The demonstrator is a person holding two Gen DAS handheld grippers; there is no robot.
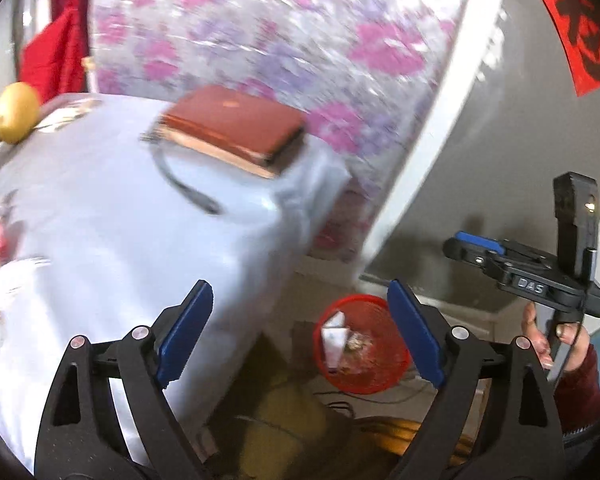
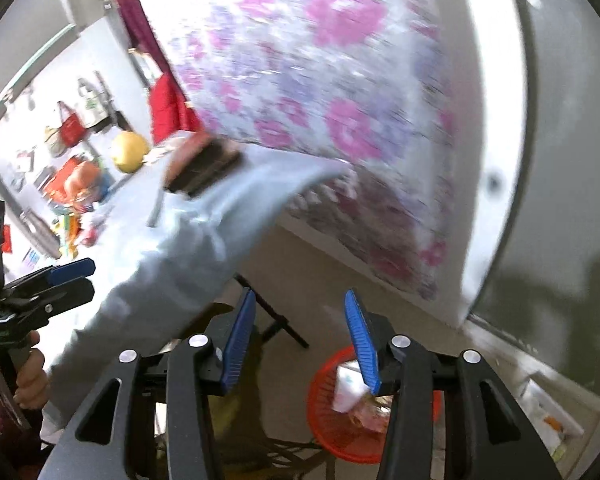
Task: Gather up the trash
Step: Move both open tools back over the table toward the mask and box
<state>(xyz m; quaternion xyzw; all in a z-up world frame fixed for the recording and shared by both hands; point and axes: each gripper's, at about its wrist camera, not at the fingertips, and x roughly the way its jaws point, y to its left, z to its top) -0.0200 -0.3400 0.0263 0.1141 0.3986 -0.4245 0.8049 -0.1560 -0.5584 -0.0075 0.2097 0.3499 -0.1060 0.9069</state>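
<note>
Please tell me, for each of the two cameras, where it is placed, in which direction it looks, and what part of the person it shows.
Left wrist: on the open left hand-held gripper, looking down past the table at the red basket; right hand shows.
Right wrist: on the open right hand-held gripper, above the same basket; left hand shows.
Shared: basket, table, brown book, yellow fruit.

You are looking at a smooth, slightly glossy cloth [image 1: 112, 216] covering the table, a book [image 1: 236, 128] with a matt reddish cover and paper edges, and a red plastic mesh basket [image 1: 384, 376] holding crumpled paper [image 1: 334, 340]. Your grippers are showing matt black plastic arms, ribbed blue pads [image 2: 240, 344] and shiny metal pins [image 1: 459, 332].
</note>
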